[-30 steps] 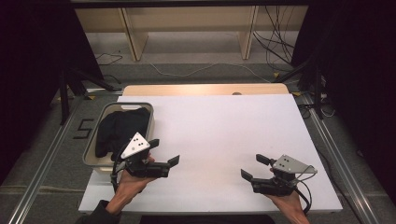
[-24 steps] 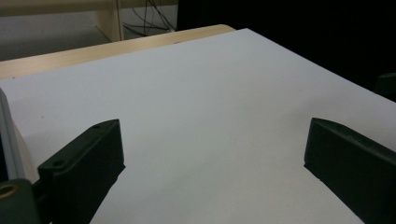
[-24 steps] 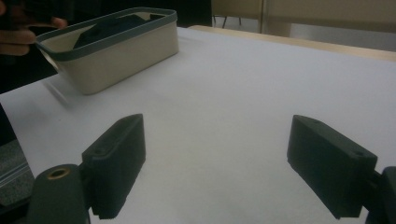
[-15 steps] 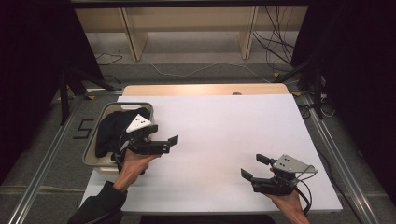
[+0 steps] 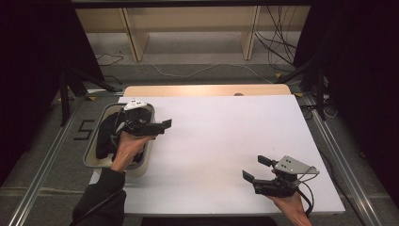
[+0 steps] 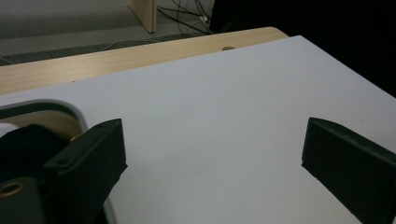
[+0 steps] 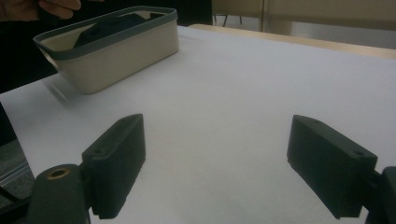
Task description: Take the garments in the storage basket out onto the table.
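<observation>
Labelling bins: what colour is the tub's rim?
Grey, on a cream tub; the right gripper view shows it best.

— What's carrying everything here?
— A rectangular table with a white top (image 5: 221,136), with a strip of pale wood along its far edge (image 5: 207,90).
— And lying on it?
— A beige oblong plastic tub with a grey rim (image 5: 94,153) at its left edge, with dark cloth (image 5: 104,141) inside.

Even overhead light on the white table (image 5: 226,136); dark surroundings, soft shadows, near fingers (image 7: 116,163) slightly blurred
</observation>
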A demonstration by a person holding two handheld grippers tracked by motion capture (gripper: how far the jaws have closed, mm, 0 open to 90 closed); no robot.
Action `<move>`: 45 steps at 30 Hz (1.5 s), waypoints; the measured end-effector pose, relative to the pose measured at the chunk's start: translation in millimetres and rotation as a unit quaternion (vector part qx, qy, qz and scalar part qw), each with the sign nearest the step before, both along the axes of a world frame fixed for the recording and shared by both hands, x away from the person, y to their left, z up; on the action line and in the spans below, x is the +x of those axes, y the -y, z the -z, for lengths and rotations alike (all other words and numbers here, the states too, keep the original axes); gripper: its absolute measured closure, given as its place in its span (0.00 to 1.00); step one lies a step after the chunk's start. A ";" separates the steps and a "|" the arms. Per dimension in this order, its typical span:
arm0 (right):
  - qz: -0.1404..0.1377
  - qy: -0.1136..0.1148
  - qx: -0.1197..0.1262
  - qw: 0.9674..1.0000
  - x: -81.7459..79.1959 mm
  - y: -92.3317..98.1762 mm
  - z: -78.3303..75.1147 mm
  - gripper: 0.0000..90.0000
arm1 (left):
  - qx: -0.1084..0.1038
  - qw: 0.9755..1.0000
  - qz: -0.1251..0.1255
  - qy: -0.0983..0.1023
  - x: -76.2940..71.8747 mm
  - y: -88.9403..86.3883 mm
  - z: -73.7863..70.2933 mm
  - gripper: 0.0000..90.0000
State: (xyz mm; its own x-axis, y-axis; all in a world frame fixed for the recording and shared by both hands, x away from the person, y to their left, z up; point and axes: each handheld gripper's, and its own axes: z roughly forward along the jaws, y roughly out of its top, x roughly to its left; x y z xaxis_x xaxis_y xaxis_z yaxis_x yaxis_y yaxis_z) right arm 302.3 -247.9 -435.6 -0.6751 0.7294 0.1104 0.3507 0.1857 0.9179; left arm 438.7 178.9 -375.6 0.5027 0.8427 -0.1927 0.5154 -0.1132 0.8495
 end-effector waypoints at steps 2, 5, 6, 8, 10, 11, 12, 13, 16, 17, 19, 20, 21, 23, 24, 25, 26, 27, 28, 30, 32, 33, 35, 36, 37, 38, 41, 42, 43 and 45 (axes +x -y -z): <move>-0.001 0.001 -0.001 1.000 0.0 -0.2 0.0 0.22 | 0.010 1.000 -0.006 -0.007 1.2 -7.5 -0.8 0.06; -0.004 0.002 -0.003 1.000 -0.3 -0.8 0.0 0.22 | 0.020 0.999 -0.029 -0.017 4.1 -22.3 -6.4 0.06; -0.005 0.001 -0.004 1.000 -0.2 -0.9 0.2 0.22 | 0.024 0.999 -0.035 -0.020 5.3 -28.0 -7.8 0.06; -0.006 0.001 -0.004 1.000 -0.1 -1.3 0.4 0.22 | 0.033 0.998 -0.053 -0.025 6.9 -38.5 -8.9 0.06; -0.008 0.001 -0.004 1.000 -0.2 -1.5 0.3 0.22 | 0.045 0.996 -0.070 -0.033 8.4 -47.7 -8.2 0.06; -0.008 0.001 -0.004 1.000 -0.2 -1.6 0.3 0.23 | 0.048 0.995 -0.078 -0.041 9.5 -53.5 -6.7 0.06; -0.008 -0.001 -0.004 1.000 -0.2 -2.1 0.4 0.23 | 0.053 0.994 -0.080 -0.048 10.2 -56.8 -5.9 0.06; -0.008 -0.001 -0.004 1.000 -0.2 -2.1 0.4 0.23 | 0.060 0.993 -0.085 -0.056 11.2 -60.6 -4.6 0.06; -0.009 -0.002 -0.007 1.000 0.1 -3.1 0.9 0.23 | 0.092 0.987 -0.106 -0.076 13.8 -70.3 -1.0 0.06; -0.010 -0.001 -0.006 1.000 0.1 -3.4 1.0 0.23 | 0.096 0.986 -0.106 -0.083 14.3 -73.4 -0.2 0.06; -0.011 -0.002 -0.007 1.000 0.0 -3.6 1.0 0.23 | 0.099 0.984 -0.109 -0.096 15.5 -77.8 1.6 0.06; -0.011 -0.003 -0.007 1.000 0.2 -3.7 1.2 0.23 | 0.103 0.982 -0.113 -0.108 16.8 -80.0 3.5 0.06; -0.012 -0.004 -0.008 1.000 0.5 -3.6 1.7 0.23 | 0.110 0.980 -0.117 -0.118 18.0 -80.9 5.9 0.06; -0.012 -0.004 -0.009 1.000 0.7 -3.4 1.9 0.23 | 0.121 0.977 -0.113 -0.137 20.2 -80.0 12.4 0.06; -0.012 -0.004 -0.009 1.000 0.7 -3.4 1.9 0.23 | 0.123 0.976 -0.110 -0.144 21.1 -78.8 15.3 0.06; -0.013 -0.007 -0.008 1.000 1.2 -3.5 2.7 0.23 | 0.130 0.974 -0.104 -0.157 23.1 -75.7 20.8 0.05; -0.013 -0.007 -0.008 1.000 1.2 -3.5 2.7 0.23 | 0.139 0.971 -0.100 -0.168 25.1 -72.8 25.3 0.05; -0.015 -0.010 -0.008 1.000 1.9 -4.5 3.6 0.23 | 0.148 0.968 -0.100 -0.176 26.9 -70.3 29.3 0.03; -0.015 -0.010 -0.008 1.000 1.9 -4.5 3.6 0.23 | 0.157 0.965 -0.103 -0.181 28.4 -69.0 32.3 0.03; -0.018 -0.009 -0.010 1.000 1.7 -5.6 3.7 0.23 | 0.171 0.961 -0.111 -0.189 30.0 -69.3 35.7 0.02; -0.020 -0.009 -0.011 1.000 1.8 -5.8 4.0 0.23 | 0.175 0.958 -0.110 -0.199 30.9 -70.8 38.3 0.02; -0.019 -0.011 -0.011 1.000 2.1 -5.8 4.3 0.23 | 0.178 0.956 -0.109 -0.205 31.4 -71.6 40.0 0.01; -0.019 -0.011 -0.010 1.000 2.6 -5.6 4.8 0.23 | 0.201 0.949 -0.114 -0.214 33.4 -72.5 45.1 0.00; -0.019 -0.012 -0.010 1.000 2.6 -5.4 4.9 0.23 | 0.223 0.943 -0.119 -0.218 34.9 -72.7 49.4 0.00; -0.021 -0.010 -0.010 1.000 2.4 -5.1 4.7 0.23 | 0.228 0.940 -0.119 -0.224 36.2 -73.0 53.2 0.00; -0.023 -0.009 -0.009 1.000 2.1 -5.1 4.5 0.23 | 0.225 0.939 -0.119 -0.232 38.4 -73.2 59.9 0.00; -0.023 -0.011 -0.008 1.000 3.0 -5.4 5.3 0.23 | 0.224 0.937 -0.115 -0.244 42.0 -73.0 69.4 0.00; -0.022 -0.012 -0.009 1.000 3.4 -5.7 5.7 0.23 | 0.221 0.937 -0.113 -0.247 43.0 -73.5 69.5 0.00; -0.023 -0.012 -0.010 1.000 3.6 -6.1 5.9 0.23 | 0.218 0.936 -0.111 -0.251 44.2 -74.5 70.1 0.00; -0.023 -0.012 -0.011 1.000 3.4 -6.5 5.8 0.23 | 0.206 0.937 -0.112 -0.260 48.9 -79.0 76.2 0.00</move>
State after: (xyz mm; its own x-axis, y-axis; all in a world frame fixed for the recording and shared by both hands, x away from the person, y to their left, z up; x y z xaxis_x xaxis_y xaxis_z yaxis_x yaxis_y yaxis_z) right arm 305.7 -241.4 -441.5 -0.7054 0.7001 0.1112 0.3630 0.2220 0.9050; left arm 487.6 257.9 -451.8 0.2332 0.9724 0.0024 0.8977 -0.2162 0.3840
